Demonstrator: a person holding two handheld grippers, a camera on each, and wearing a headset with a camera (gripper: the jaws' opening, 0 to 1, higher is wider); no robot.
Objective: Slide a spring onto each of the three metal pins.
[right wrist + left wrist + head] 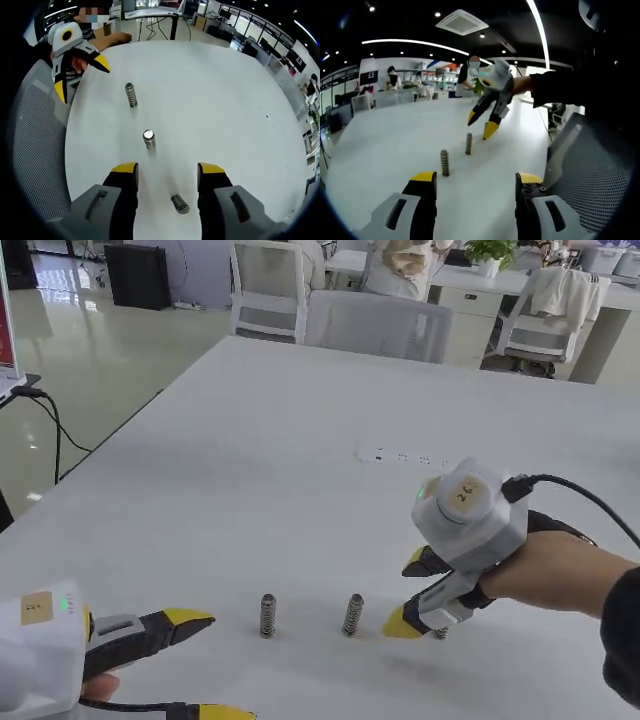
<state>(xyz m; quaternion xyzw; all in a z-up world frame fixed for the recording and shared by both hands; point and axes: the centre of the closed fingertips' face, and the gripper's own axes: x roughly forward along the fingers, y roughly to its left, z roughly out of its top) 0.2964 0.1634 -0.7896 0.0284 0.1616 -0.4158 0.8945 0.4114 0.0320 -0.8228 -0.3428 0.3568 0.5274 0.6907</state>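
Note:
Three small metal springs stand in a row on the white table (pixel 300 440). The left spring (pixel 267 615) and the middle spring (pixel 352 614) are upright. A round metal pin head shows at the top of the middle spring (pixel 149 139). The third spring (pixel 180 204) sits between my right gripper's jaws, apart from both. My right gripper (pixel 408 590) is open over it and half hides it in the head view. My left gripper (pixel 205 665) is open and holds nothing, near the front edge, short of the left spring (pixel 444 162).
Grey mesh chairs (pixel 375 325) stand along the table's far edge, and desks with seated people lie beyond. A power socket strip (pixel 400 456) is set into the tabletop's middle. A black cable (pixel 590 502) trails from the right gripper.

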